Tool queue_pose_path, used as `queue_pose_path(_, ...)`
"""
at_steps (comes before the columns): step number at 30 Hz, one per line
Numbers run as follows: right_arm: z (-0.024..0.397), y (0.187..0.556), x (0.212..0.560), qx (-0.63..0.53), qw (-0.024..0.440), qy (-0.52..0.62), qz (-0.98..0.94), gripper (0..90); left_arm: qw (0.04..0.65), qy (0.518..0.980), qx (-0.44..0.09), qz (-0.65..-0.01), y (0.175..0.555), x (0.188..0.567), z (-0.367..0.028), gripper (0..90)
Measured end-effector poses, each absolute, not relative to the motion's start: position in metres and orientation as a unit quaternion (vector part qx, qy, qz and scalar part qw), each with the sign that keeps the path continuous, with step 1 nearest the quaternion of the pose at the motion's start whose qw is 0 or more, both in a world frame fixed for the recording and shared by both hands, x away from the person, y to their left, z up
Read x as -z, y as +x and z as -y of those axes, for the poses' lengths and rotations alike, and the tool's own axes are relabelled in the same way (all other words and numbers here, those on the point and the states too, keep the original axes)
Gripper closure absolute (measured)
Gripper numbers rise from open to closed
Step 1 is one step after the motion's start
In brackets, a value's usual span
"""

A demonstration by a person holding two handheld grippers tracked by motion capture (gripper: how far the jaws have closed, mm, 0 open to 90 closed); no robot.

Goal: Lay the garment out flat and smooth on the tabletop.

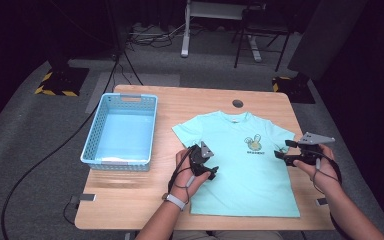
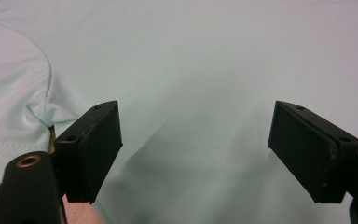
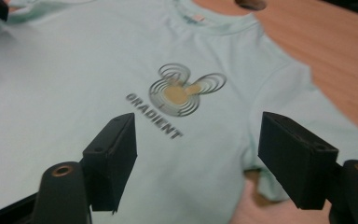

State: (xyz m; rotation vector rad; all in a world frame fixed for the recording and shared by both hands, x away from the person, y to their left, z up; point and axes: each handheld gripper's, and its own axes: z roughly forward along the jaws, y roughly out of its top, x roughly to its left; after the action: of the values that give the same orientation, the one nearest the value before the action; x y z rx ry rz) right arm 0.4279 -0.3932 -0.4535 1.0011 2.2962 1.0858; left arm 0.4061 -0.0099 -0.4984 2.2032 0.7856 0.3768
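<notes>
A mint-green T-shirt (image 1: 240, 165) lies spread flat, front up, on the wooden table (image 1: 130, 192), with a small rabbit print (image 1: 253, 145) on its chest. My left gripper (image 1: 211, 165) hovers over the shirt's left side below the sleeve, jaws wide open over plain fabric (image 2: 205, 84). My right gripper (image 1: 281, 150) is open at the shirt's right edge by the other sleeve. In the right gripper view the print (image 3: 179, 91) and the word under it lie ahead between the jaws, and the sleeve (image 3: 298, 93) runs to the right.
An empty light-blue plastic basket (image 1: 121, 131) stands on the left part of the table. A round cable hole (image 1: 237, 103) sits at the table's far edge. Beyond the table are grey floor, cables and dark stands.
</notes>
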Motion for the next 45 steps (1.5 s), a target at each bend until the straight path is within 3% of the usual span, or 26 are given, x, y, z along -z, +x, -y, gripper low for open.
queue_pose_path(8,0.379,0.413,0.483,-0.374,0.164,0.350,-0.843,24.0,0.365,0.867,-0.137,-0.310,0.409,0.508,0.018,16.4)
queue_pose_path(16,0.374,0.416,0.502,-0.356,0.152,0.354,-0.851,20.6,0.363,0.867,-0.127,-0.315,0.415,0.508,0.018,13.7)
queue_pose_path(19,0.374,0.418,0.508,-0.366,0.159,0.358,-0.844,15.1,0.363,0.867,-0.126,-0.316,0.418,0.508,0.018,13.5)
queue_pose_path(45,0.371,0.477,0.507,-0.364,0.160,0.366,-0.841,13.4,0.362,0.866,-0.128,-0.321,0.476,0.507,0.015,13.5)
